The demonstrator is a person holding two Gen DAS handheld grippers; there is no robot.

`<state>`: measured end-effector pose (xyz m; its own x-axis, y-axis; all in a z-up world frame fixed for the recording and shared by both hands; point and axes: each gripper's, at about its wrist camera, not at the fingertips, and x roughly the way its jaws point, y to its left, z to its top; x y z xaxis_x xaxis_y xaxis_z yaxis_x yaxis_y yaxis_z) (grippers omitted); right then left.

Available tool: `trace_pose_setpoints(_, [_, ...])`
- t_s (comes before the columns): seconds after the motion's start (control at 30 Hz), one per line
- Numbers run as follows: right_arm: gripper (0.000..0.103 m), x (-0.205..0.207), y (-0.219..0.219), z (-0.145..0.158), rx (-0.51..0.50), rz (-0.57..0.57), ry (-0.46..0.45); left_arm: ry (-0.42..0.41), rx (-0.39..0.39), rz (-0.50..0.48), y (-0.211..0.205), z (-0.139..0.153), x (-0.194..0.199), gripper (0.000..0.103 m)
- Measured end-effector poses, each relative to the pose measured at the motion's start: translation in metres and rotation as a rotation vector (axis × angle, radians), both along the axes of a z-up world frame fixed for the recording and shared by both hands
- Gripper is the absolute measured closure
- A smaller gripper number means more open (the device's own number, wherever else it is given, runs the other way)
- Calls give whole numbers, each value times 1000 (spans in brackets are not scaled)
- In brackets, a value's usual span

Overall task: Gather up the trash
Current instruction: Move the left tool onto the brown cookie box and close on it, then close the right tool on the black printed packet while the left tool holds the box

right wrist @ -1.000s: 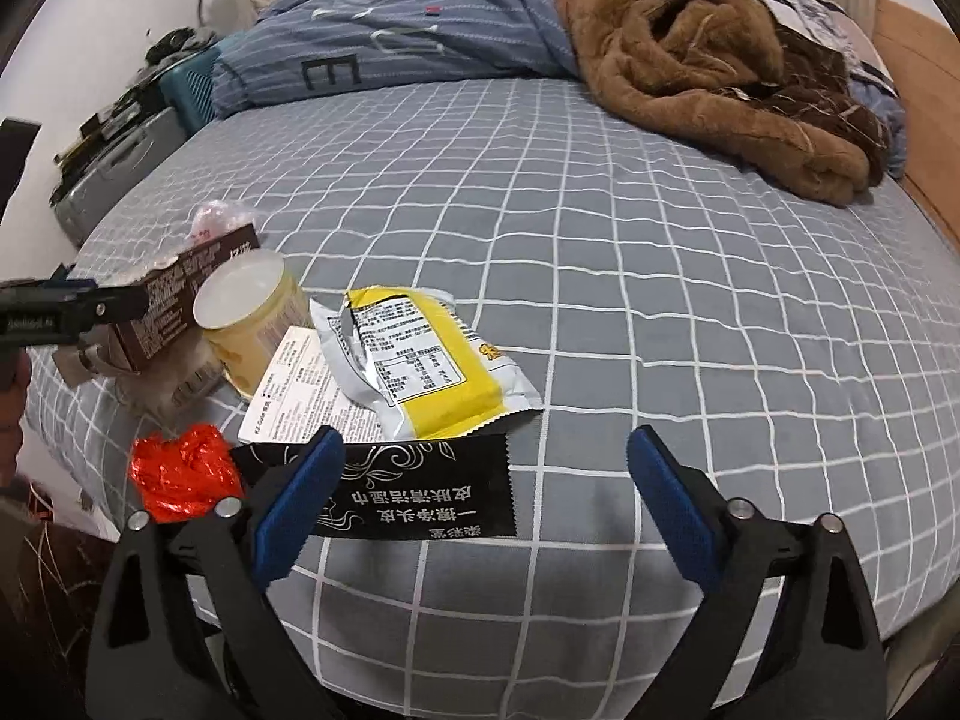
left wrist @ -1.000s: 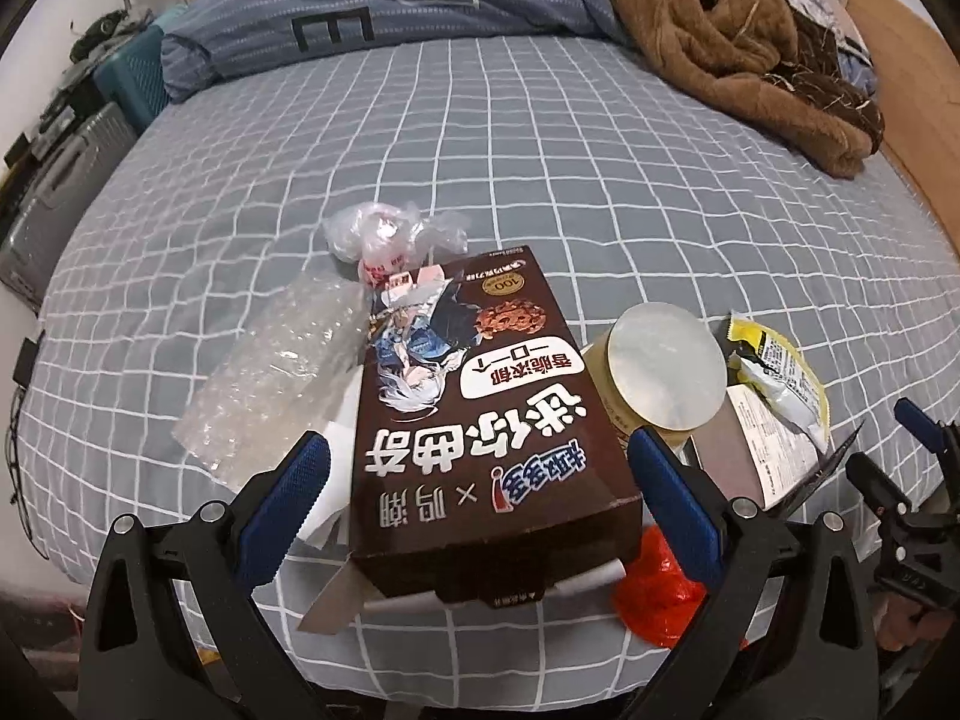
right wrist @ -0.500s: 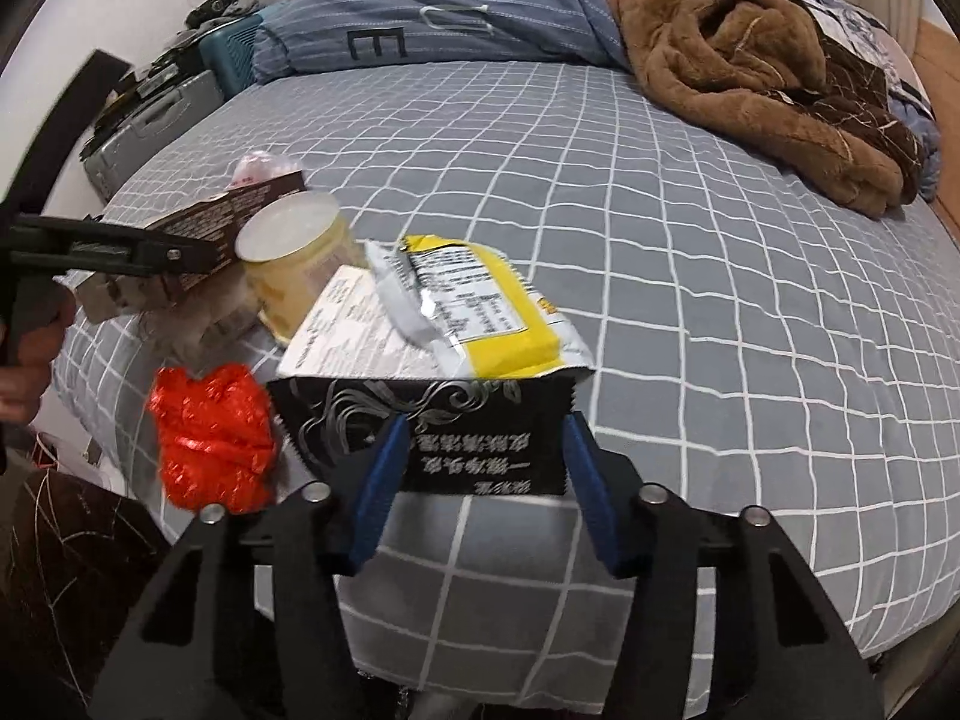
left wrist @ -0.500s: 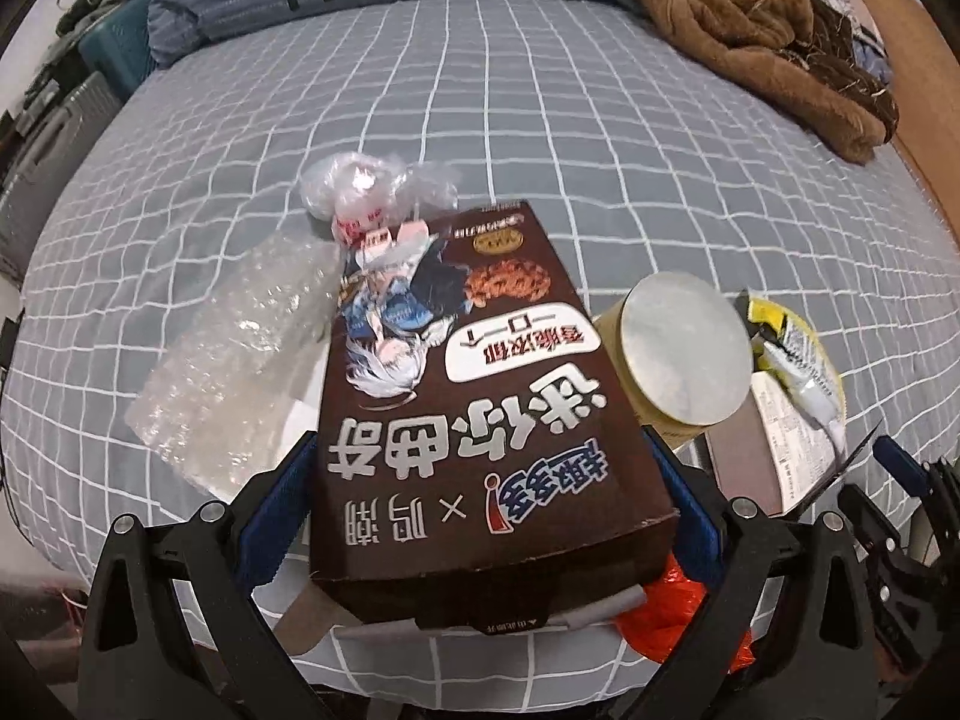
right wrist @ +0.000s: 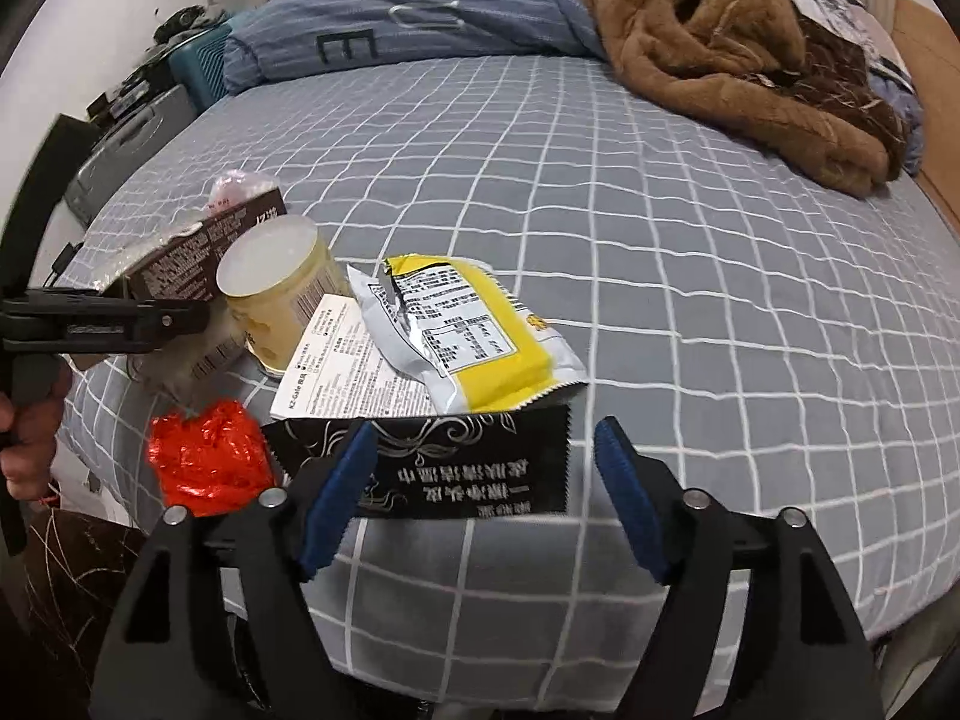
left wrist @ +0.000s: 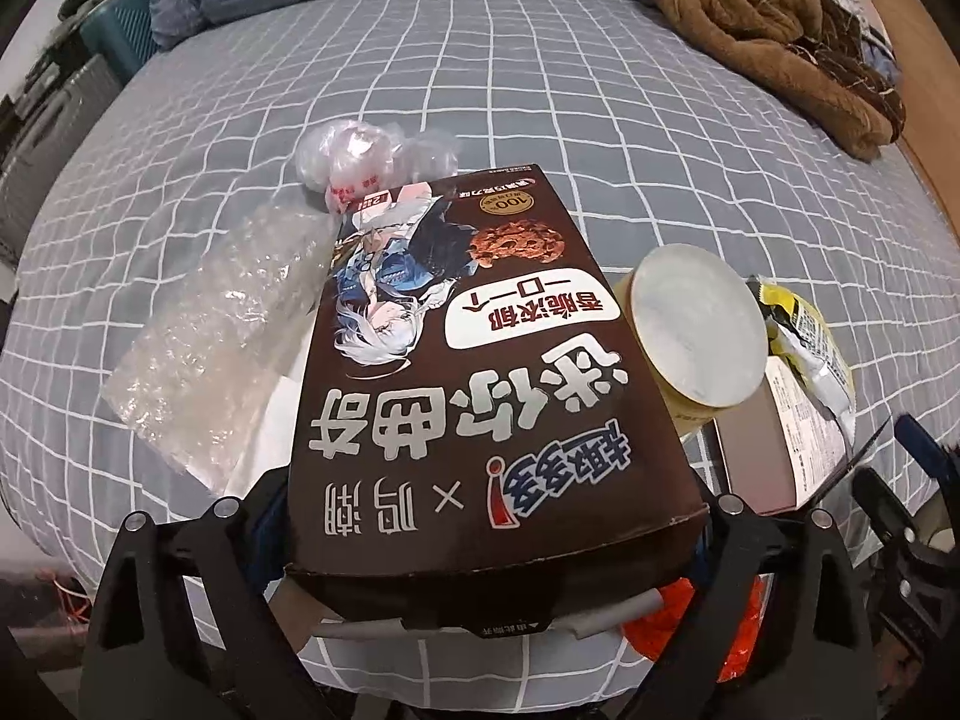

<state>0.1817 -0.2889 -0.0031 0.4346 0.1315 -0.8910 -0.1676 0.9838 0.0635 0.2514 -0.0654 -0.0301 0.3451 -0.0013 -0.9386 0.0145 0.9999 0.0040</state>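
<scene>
In the left wrist view, the left claw (left wrist: pixel 492 546) straddles the brown cookie box (left wrist: pixel 480 372), jaws closing, seemingly gripping its sides to lift it; in the right wrist view, the right claw (right wrist: pixel 480 498) gapes released, just reopened, over the black wipe sachet (right wrist: pixel 462 462) right of that box.

Trash on the bed, counted.
One box (left wrist: pixel 480 372), one cup (left wrist: pixel 699 330), two wrappers (right wrist: pixel 474 330) (right wrist: pixel 456 462), one leaflet (right wrist: pixel 342 372), one red wad (right wrist: pixel 207 459), two clear plastic pieces (left wrist: pixel 222 348) (left wrist: pixel 360 150).

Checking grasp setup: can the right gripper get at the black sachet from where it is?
Probably yes. The right gripper is open just over the black sachet, which lies flat at the bed edge; only its far edge is tucked under the yellow wrapper.
</scene>
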Motion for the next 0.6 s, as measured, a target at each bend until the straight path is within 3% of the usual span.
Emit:
trace_pose_setpoints(0.23, [30, 2, 0, -5, 33, 124, -4, -16, -6, -13, 3, 9, -9, 11])
trace_pose_setpoints(0.47, [56, -5, -2, -7, 49, 162, 10, -37, -14, -21, 1, 18, -13, 11])
trace_pose_setpoints(0.6, [60, -8, -3, -11, 56, 163, 28, -39, -19, -20, 1, 20, -15, 11])
